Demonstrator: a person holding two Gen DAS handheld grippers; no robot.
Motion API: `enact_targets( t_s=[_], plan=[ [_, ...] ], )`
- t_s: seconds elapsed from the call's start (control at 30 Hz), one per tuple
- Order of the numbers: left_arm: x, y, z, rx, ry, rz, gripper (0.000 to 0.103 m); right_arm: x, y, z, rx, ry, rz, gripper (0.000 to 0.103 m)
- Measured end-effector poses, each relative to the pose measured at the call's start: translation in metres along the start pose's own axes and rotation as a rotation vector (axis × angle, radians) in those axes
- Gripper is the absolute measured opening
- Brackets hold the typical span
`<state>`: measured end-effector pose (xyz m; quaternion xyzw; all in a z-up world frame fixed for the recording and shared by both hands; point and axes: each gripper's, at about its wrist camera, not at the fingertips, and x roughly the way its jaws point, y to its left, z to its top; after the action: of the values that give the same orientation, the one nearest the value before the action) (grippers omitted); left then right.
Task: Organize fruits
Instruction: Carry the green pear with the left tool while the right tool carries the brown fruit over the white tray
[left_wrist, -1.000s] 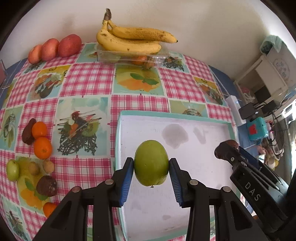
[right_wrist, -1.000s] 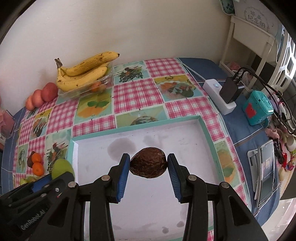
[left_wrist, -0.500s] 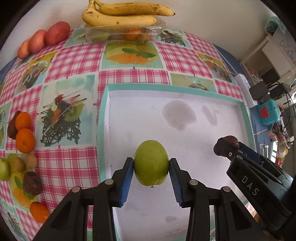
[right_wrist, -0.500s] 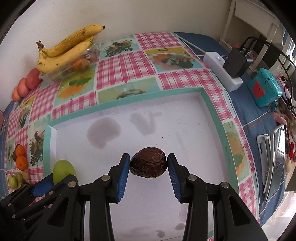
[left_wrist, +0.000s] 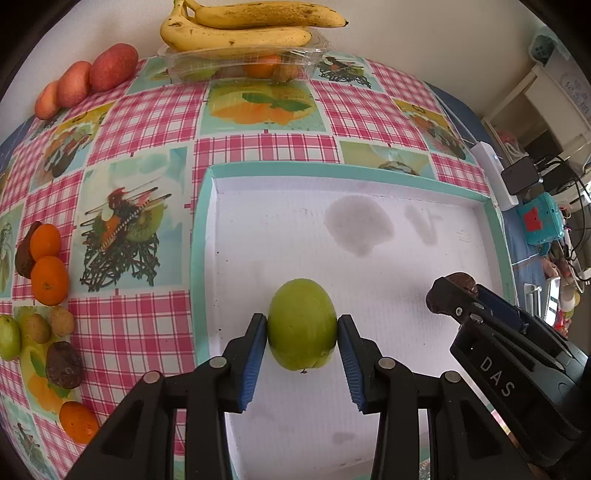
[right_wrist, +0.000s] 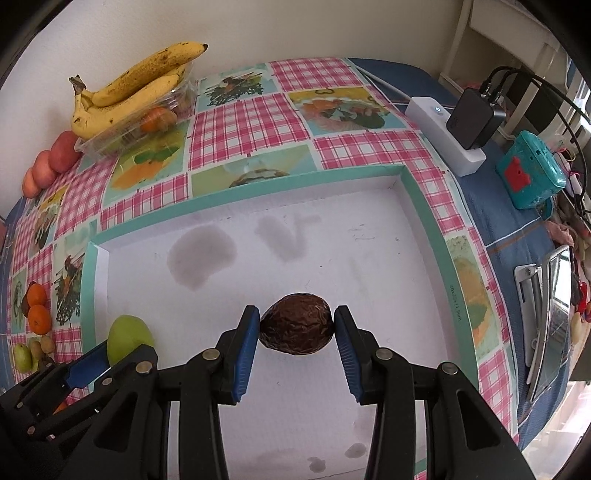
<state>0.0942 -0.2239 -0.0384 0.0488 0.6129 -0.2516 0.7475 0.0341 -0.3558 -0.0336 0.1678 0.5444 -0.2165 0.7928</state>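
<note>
My left gripper is shut on a green apple, its blue pads pressing both sides. It hangs over the left part of a white tray with a teal rim. My right gripper is shut on a wrinkled dark brown fruit above the tray's middle. In the left wrist view the right gripper shows at the right with the brown fruit at its tip. The green apple appears at lower left in the right wrist view.
Bananas lie on a clear box with fruit at the back. Red apples sit at back left. Oranges, small brown and green fruits lie left of the tray. A power strip and teal device stand right.
Both grippers have sunk toward the tray with their fruits still held; the tray looks larger and nearer. The grips are unchanged.
</note>
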Motion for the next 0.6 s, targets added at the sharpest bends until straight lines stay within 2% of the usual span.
enact_targets(
  t_s=[0.6],
  plan=[
    [-0.0008,0.0032,-0.0008,-0.019,0.006,-0.02,0.042,0.0074,-0.0019,-0.003,0.003,0.024,-0.008,0.044]
  ],
)
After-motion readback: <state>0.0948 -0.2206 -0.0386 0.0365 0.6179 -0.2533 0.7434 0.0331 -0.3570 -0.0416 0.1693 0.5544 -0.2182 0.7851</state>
